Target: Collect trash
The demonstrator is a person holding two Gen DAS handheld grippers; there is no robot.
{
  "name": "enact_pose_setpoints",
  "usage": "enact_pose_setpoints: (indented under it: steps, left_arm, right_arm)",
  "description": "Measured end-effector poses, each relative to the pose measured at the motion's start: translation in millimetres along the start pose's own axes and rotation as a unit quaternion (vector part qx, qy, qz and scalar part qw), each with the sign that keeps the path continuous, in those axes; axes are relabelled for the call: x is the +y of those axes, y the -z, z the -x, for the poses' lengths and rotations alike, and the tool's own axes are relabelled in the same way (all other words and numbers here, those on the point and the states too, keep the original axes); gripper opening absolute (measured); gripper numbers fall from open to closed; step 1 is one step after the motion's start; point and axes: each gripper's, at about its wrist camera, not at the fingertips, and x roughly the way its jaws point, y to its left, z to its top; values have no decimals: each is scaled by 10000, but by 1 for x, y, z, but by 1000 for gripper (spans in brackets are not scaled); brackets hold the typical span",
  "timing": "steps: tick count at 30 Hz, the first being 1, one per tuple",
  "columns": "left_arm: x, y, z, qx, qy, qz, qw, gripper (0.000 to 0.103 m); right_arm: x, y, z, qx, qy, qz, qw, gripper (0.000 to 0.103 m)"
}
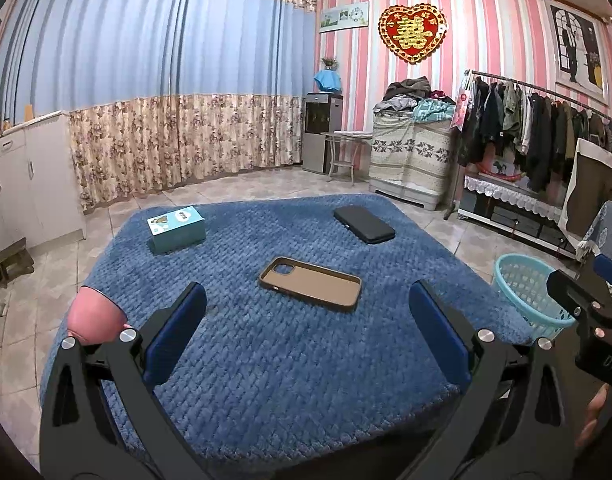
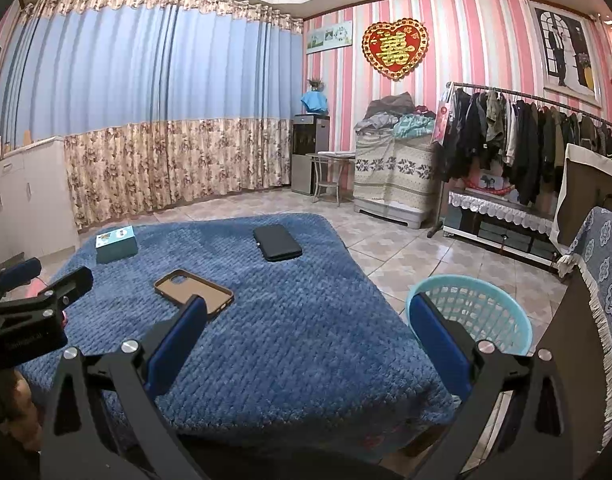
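A table with a blue knitted cover point(image 1: 290, 360) point(image 2: 306, 352) holds a brown phone case point(image 1: 310, 283) point(image 2: 193, 290) lying inside up, a black case point(image 1: 363, 224) point(image 2: 277, 242) and a teal box point(image 1: 176, 229) point(image 2: 117, 244). A light blue plastic basket point(image 1: 526, 288) point(image 2: 472, 312) stands on the floor at the table's right. My left gripper point(image 1: 306, 332) is open and empty above the table's near part, short of the brown case. My right gripper point(image 2: 306, 340) is open and empty over the table's right side, its right finger in front of the basket.
A pink round object point(image 1: 93, 314) sits at the table's left edge. A clothes rack point(image 1: 546, 128), a covered cabinet with piled clothes point(image 1: 410, 160), a water dispenser point(image 1: 320, 132) and white cabinets point(image 1: 22, 184) line the walls. A covered chair point(image 2: 602, 280) stands at the right.
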Motion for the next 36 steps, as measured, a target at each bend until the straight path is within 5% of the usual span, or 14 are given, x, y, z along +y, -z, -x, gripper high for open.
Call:
enact_pose_setpoints:
  steps: [36]
  left_arm:
    - [2,2,-1,-34,26,-37,10000,98]
  right_arm:
    - [-1,2,-2,-18,26,15,10000,99]
